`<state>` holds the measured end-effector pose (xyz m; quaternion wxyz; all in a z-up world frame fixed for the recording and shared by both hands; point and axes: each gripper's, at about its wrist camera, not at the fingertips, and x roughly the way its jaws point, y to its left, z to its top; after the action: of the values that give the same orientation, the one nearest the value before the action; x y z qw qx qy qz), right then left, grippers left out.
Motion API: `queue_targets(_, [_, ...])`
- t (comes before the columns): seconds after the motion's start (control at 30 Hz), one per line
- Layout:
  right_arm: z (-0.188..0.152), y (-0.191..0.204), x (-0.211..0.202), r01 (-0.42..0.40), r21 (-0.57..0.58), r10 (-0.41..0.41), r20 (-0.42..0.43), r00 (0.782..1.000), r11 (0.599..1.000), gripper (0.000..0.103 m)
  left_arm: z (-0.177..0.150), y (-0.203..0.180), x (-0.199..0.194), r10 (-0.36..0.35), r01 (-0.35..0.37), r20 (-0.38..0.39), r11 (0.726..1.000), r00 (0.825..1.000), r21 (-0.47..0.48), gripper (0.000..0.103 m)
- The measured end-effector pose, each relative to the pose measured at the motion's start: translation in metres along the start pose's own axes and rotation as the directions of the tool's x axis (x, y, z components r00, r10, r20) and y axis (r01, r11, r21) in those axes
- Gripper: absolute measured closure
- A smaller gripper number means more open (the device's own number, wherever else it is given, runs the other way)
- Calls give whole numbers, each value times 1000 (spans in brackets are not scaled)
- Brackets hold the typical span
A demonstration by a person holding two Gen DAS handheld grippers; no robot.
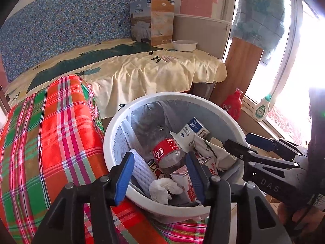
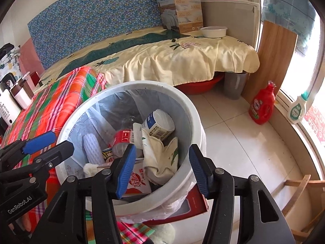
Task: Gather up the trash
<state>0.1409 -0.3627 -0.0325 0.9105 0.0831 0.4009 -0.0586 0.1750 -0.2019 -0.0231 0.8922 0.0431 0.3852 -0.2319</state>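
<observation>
Bin [image 1: 113, 126], left wrist view: white, lined with a clear bag, it stands on the floor against the plaid-covered bed [image 1: 50, 132]. The left gripper [image 1: 160, 174] hangs over the near rim with its fingers [image 1: 125, 174] apart and nothing between them. The right gripper [image 1: 245, 140] reaches in from the right edge, also parted and empty; its body reads "DAS". Trash already inside: a clear bottle [image 1: 168, 154] with a red cola-style label, a white-and-blue carton [image 1: 195, 130], a red-and-white carton [image 1: 183, 181], a crumpled tissue [image 1: 162, 189], a white foam sleeve [image 1: 141, 168] and a cream wrapper [image 1: 213, 152]. Judgement: this load has been dropped and the collecting is well advanced. On the far corner of the bed stand a white bowl [image 1: 184, 45] and two upright packages [image 1: 154, 20]; one reads "COOL QUILT". Whether either counts as trash cannot be told.

Right wrist view: the right gripper [image 2: 162, 168] sits over the near rim of the bin [image 2: 67, 122], fingers [image 2: 127, 168] spread, gripping nothing. The left gripper [image 2: 50, 142] enters from the left edge, marked "GenRobot.AI". The red-and-white carton [image 2: 138, 183] shows Chinese characters; the white-and-blue carton [image 2: 160, 125] carries a barcode. On the tiled floor [image 2: 233, 142] near the window stand a red jug [image 2: 262, 105] and a white-green bottle [image 2: 297, 109], both upright and unlikely to be litter. A red flat object [image 2: 195, 203] lies partly under the bin. No loose litter shows on the floor.
</observation>
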Motion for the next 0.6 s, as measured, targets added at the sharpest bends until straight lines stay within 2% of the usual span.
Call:
queue_targets(0.1, [-1, 0, -4, -8, 8, 8, 12, 1000, 1000, 48, -1, 2, -3, 7, -7, 4, 1000, 1000, -6, 48])
queue_targets(0.2, [-1, 1, -9, -8, 12, 8, 21, 1000, 1000, 48, -1, 4, -8, 21, -20, 13, 1000, 1000, -20, 41])
queue_targets(0.37, [-3, 5, -20, -15, 17, 15, 40, 999, 1000, 48, -3, 7, -19, 37, -36, 31, 999, 999, -30, 40])
queue_targets(0.6, [-12, 12, -46, -12, 16, 11, 85, 996, 1000, 48, -14, 6, -46, 97, -97, 79, 995, 992, -8, 40])
